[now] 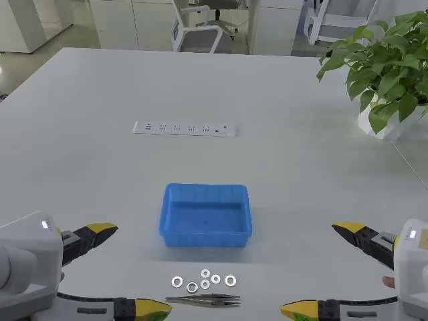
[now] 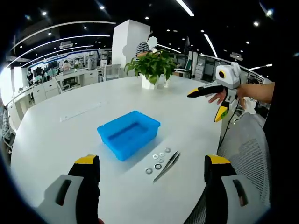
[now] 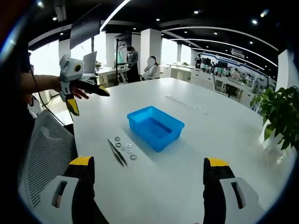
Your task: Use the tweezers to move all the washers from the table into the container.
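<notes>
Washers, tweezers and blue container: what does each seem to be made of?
Washers: probably metal, going by the pale silvery rings with a light sheen.
Tweezers: likely steel, with thin, grey, slightly shiny arms.
Container: probably moulded plastic, an even saturated blue with a soft satin look and rounded corners.

Left gripper [image 1: 127, 267], left of blue plastic tray [image 1: 205, 215]: light-grey boxy housing, small lit indicator, black jaws, yellow tips, thin black cable. Right gripper [image 1: 319, 268], right of tray: same build.
</notes>
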A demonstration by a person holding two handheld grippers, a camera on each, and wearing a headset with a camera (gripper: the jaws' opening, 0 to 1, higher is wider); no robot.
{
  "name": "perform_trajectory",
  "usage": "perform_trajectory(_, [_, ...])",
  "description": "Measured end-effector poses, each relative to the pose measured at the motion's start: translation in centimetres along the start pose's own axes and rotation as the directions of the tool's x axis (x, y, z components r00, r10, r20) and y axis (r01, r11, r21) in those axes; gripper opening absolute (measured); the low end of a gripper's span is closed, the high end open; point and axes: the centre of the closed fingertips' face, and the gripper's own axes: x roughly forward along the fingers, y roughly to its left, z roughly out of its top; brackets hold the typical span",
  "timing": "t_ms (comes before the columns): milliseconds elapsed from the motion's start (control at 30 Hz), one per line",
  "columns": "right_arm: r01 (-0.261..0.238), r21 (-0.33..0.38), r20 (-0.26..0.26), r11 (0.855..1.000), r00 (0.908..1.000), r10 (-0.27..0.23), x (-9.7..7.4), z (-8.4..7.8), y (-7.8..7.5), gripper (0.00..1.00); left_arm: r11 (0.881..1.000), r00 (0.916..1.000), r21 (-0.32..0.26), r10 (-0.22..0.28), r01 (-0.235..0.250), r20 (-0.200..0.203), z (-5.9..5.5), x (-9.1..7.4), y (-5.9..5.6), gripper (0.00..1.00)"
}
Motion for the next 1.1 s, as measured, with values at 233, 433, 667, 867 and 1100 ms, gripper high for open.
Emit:
perform_trajectory(233, [0.002, 0.001, 0.001, 1.0, 1.0, -0.002, -0.07, 0.01, 0.03, 0.98, 1.0, 1.0, 0.002, -0.001, 0.001, 0.0, 0.01, 0.01, -0.05, 0.99])
perform_trajectory(433, [0.002, 0.0, 0.001, 1.0, 1.0, -0.002, -0.07, 0.02, 0.05, 0.98, 1.0, 1.0, 0.001, -0.002, 0.002, 0.002, 0.07, -0.02, -0.08, 0.99])
perform_trajectory(667, [0.004, -0.003, 0.003, 1.0, 1.0, -0.004, -0.11, 0.1, 0.0, 0.98, 1.0, 1.0, 0.003, 0.0, 0.0, 0.006, 0.14, -0.07, -0.04, 0.99])
perform_trajectory(867, [0.005, -0.002, 0.005, 1.0, 1.0, -0.005, -0.13, 0.08, -0.01, 0.98, 1.0, 1.0, 0.003, -0.001, 0.001, 0.007, 0.13, -0.03, -0.06, 0.99])
perform_trajectory(1100, [0.005, -0.005, 0.004, 1.0, 1.0, -0.005, -0.13, 0.04, -0.07, 0.98, 1.0, 1.0, 0.004, -0.002, 0.002, 0.008, 0.14, 0.04, -0.07, 0.99])
